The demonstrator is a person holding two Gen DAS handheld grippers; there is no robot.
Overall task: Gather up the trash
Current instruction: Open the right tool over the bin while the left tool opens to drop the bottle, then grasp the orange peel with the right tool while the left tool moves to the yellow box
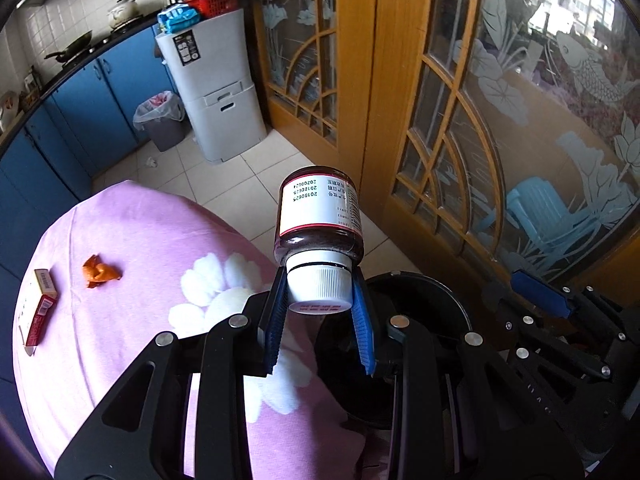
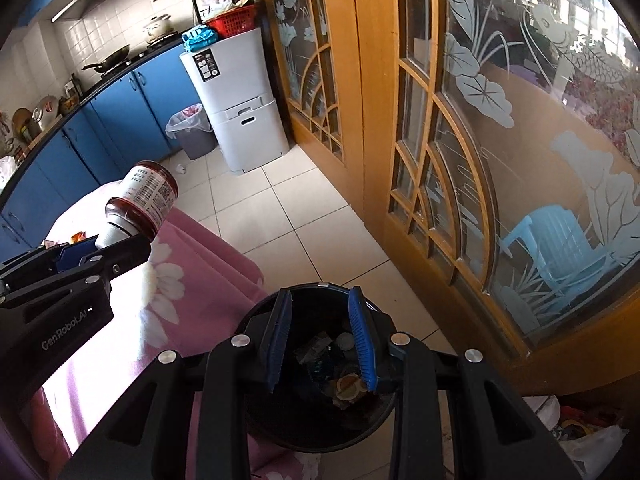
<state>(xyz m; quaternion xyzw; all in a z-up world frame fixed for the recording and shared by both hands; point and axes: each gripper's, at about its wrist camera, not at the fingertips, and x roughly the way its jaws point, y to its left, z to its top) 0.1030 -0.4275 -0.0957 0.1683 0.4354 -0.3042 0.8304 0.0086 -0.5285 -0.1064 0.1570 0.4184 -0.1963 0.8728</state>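
A brown bottle (image 1: pixel 318 216) with a white label and white ribbed cap hangs upside-down in my left gripper (image 1: pixel 319 280), which is shut on the cap. It is held over the edge of the table's pink cloth (image 1: pixel 140 232), beside the black bin (image 1: pixel 424 292). The right wrist view shows the same bottle (image 2: pixel 146 196) at the left, tilted in the left gripper (image 2: pixel 100 248). My right gripper (image 2: pixel 320 300) stands open and empty above the black bin (image 2: pixel 280 420), which holds several scraps. An orange wrapper (image 1: pixel 100 272) and a red-and-white box (image 1: pixel 38 312) lie on the cloth.
Wooden doors with etched glass (image 1: pixel 460 120) run along the right. A white cabinet (image 1: pixel 220 92) and a grey lined bin (image 1: pixel 160 120) stand by the blue kitchen cupboards (image 1: pixel 100 100). Plastic bags (image 2: pixel 580 436) lie on the tiled floor by the black bin.
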